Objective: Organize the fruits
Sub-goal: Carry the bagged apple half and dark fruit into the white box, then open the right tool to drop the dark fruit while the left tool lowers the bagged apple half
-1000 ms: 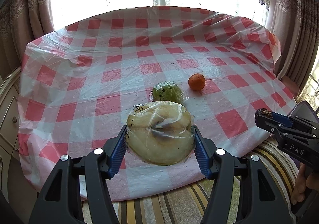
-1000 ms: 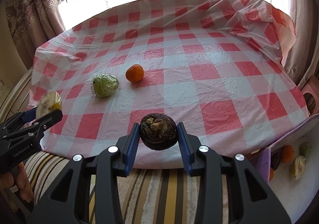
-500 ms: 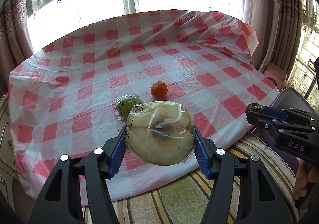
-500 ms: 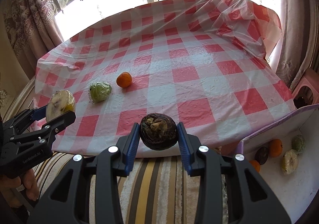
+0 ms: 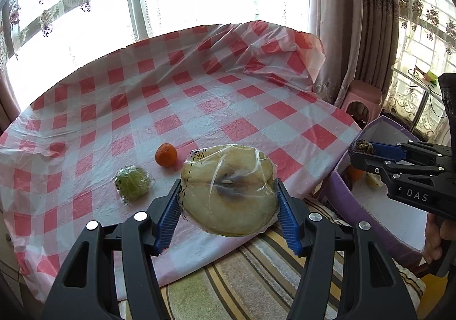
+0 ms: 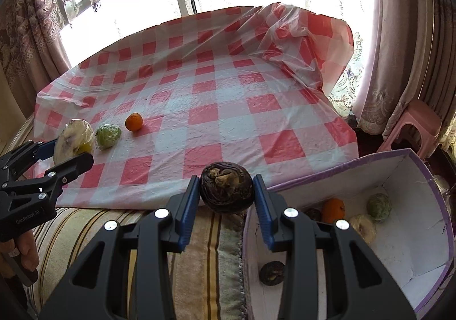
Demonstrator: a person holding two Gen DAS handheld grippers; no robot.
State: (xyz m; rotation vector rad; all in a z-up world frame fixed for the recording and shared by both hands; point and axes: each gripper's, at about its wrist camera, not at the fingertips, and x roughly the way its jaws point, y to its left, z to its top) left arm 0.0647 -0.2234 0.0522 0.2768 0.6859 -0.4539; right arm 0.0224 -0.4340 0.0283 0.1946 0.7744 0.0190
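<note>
My left gripper [image 5: 229,206] is shut on a pale yellow fruit half wrapped in clear film [image 5: 229,189], held in the air over the table's near edge. My right gripper [image 6: 226,194] is shut on a dark brown wrinkled fruit [image 6: 226,187], hanging just left of the purple-rimmed white box [image 6: 399,248]. Inside the box lie an orange [image 6: 332,209], a green wrapped fruit [image 6: 379,206], a pale wrapped piece [image 6: 363,227] and dark fruits [image 6: 272,273]. An orange [image 5: 166,154] and a green wrapped fruit [image 5: 132,184] rest on the red-checked tablecloth [image 5: 199,109].
A striped rug [image 6: 199,248] covers the floor between table and box. A pink stool [image 6: 410,126] stands by the curtains at the right. The cloth bunches up at the table's far right corner [image 6: 299,32]. A person's hand [image 5: 436,237] grips the right tool.
Both grippers have swung right with their fruits. The box has come into fuller view at the right. The two fruits on the table have not moved.
</note>
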